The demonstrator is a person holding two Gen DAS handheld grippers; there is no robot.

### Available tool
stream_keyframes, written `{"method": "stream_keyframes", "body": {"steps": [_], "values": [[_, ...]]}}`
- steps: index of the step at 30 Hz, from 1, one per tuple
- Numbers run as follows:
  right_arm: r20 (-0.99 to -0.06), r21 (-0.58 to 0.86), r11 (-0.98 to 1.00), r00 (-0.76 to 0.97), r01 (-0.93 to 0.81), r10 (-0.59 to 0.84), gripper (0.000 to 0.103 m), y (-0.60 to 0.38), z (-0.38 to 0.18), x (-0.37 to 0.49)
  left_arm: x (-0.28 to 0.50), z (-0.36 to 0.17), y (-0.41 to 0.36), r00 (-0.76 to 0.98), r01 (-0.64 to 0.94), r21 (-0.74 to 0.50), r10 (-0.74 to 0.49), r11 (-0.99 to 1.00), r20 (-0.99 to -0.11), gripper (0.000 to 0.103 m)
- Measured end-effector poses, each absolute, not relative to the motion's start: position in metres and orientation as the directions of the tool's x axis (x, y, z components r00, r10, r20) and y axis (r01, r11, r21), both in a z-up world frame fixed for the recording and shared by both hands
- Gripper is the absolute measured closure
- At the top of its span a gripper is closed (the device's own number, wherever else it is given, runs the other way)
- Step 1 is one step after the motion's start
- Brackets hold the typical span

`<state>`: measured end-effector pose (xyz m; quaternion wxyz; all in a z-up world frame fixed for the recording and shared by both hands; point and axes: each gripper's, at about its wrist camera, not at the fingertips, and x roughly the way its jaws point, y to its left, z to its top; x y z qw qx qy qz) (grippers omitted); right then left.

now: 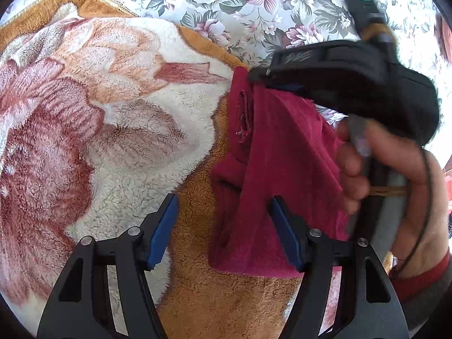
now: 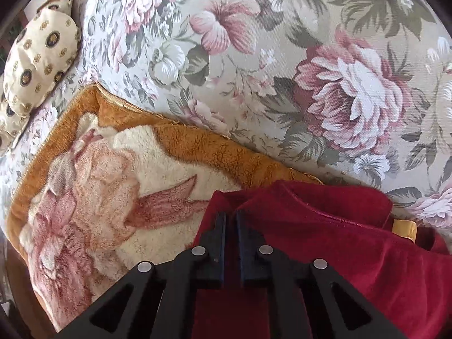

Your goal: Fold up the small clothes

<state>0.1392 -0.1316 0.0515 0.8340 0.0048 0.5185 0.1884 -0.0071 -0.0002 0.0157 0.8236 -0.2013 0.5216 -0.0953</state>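
Note:
A small dark red garment (image 1: 271, 169) hangs above a fleece blanket (image 1: 113, 130), held up by its top edge. My right gripper (image 1: 262, 80) is shut on that edge; in the right wrist view its jaws (image 2: 231, 217) pinch the red cloth (image 2: 325, 243), which drapes to the right. My left gripper (image 1: 223, 212) is open, its blue pads either side of the lower hanging part; the right pad (image 1: 285, 234) is in front of the cloth. The garment's back side is hidden.
The fleece blanket (image 2: 99, 197) has an orange border and a red flower print and lies on a floral sofa cover (image 2: 282, 70). A cream patterned cushion (image 2: 39, 56) lies at the far left. A yellow tag (image 2: 404, 227) shows by the red cloth.

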Motion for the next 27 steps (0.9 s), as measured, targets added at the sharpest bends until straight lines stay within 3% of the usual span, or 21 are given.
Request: {"method": "stream_keyframes", "body": {"steps": [2,17,20,27], "values": [[-0.856,0.227,0.921,0.387,-0.317,0.344,0.063,-0.135,0.06,0.134,-0.008,0.016,-0.003,0.438,-0.05,-0.419,-0.357,0.907,-0.825,0.034],[-0.882,0.254,0.938,0.342,-0.235,0.324,0.058,-0.146,0.065,0.13,-0.039,0.021,-0.008,0.432,-0.061,-0.43,-0.364,0.901,-0.825,0.034],[-0.896,0.208,0.946,0.338,-0.25,0.287,0.056,-0.135,0.062,0.133,-0.043,0.02,-0.009,0.429,-0.065,-0.469,-0.399,0.881,-0.81,0.02],[-0.939,0.083,0.958,0.301,-0.276,0.168,0.053,-0.11,0.038,0.149,-0.044,0.012,-0.01,0.448,-0.088,-0.519,-0.432,0.85,-0.783,0.008]]}}
